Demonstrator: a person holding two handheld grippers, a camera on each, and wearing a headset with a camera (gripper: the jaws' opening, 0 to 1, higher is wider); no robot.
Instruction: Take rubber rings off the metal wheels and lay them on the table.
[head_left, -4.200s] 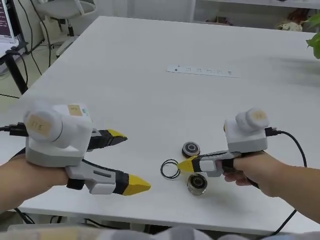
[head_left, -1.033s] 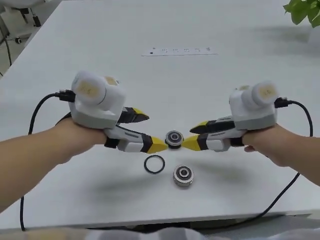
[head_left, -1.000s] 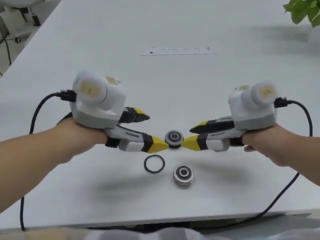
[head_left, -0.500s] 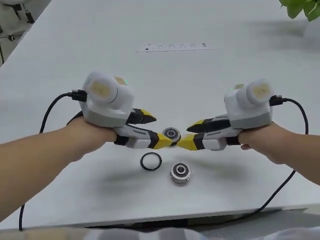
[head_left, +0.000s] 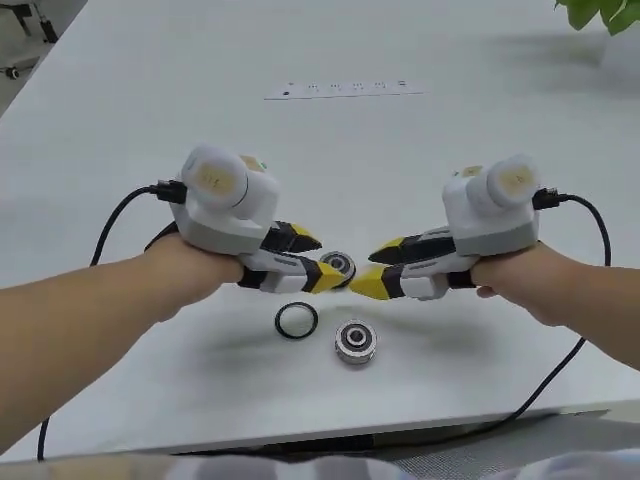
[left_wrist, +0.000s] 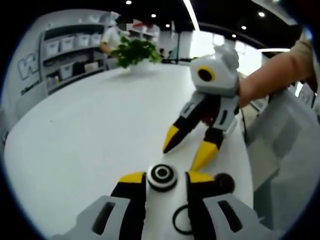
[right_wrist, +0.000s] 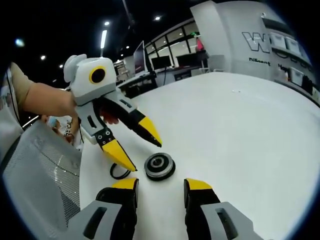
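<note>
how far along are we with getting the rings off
Done: one rubber ring lies loose on the table beside a bare-rimmed metal wheel. In hand: the left claw brackets the dark-rimmed wheel, the open right claw facing it. Left: that wheel's ring looks still on.

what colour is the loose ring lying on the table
Black. The loose ring shows best in the head view.
</note>
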